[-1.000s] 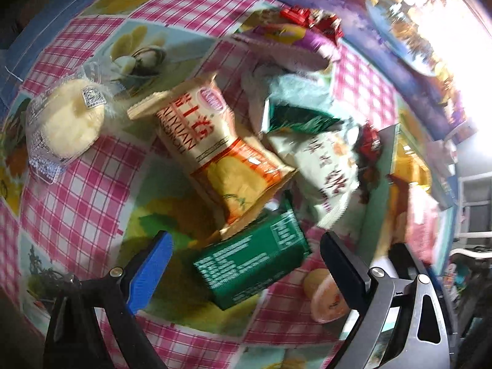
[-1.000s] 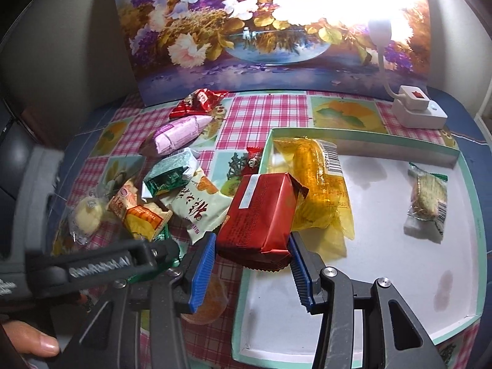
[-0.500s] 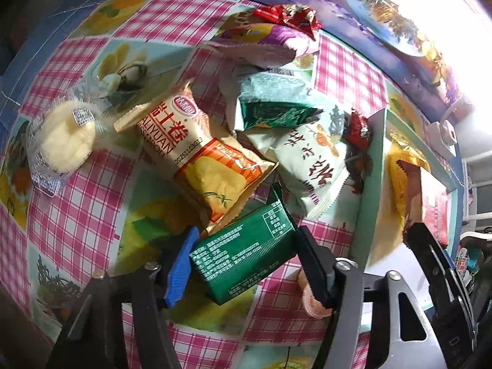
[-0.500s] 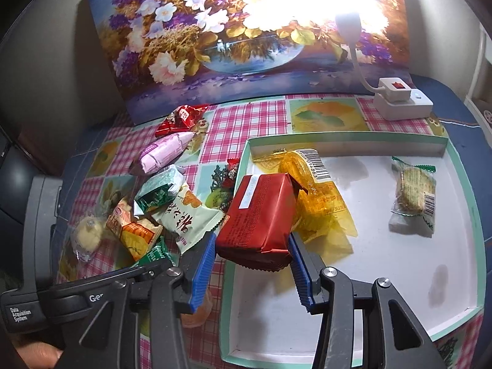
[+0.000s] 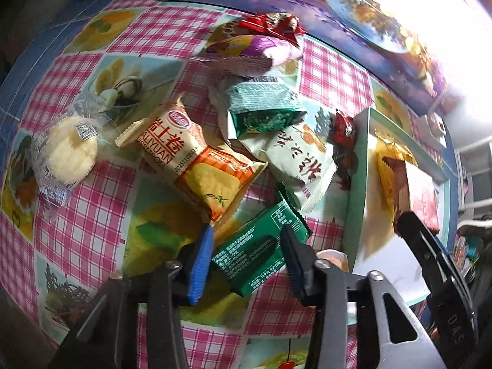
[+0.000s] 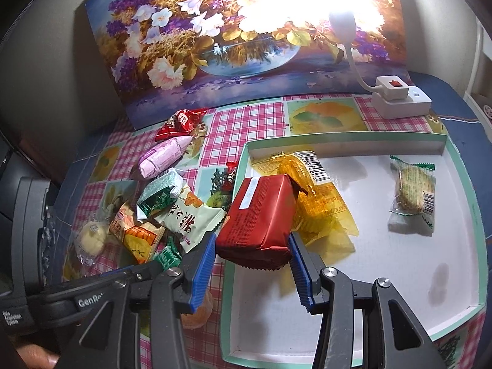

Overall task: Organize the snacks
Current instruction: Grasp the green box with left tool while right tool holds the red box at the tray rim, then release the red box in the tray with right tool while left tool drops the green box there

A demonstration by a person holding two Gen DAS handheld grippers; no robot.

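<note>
Surface: a pink-checked, fruit-printed tablecloth before a propped flower painting.

Left wrist view, bottom centre: the left gripper has its blue pads closing on a dark green foil snack packet, which sits between them with both pads at its sides. Its long axis runs from lower left to upper right. One second ago these jaws stood wide apart around the packet.

Right wrist view, bottom centre: the right gripper is clamped on a red foil-wrapped rectangular packet, unchanged from earlier. The packet's long axis points away up the frame, over the near left rim of the shallow white tray with mint-green walls.
</note>
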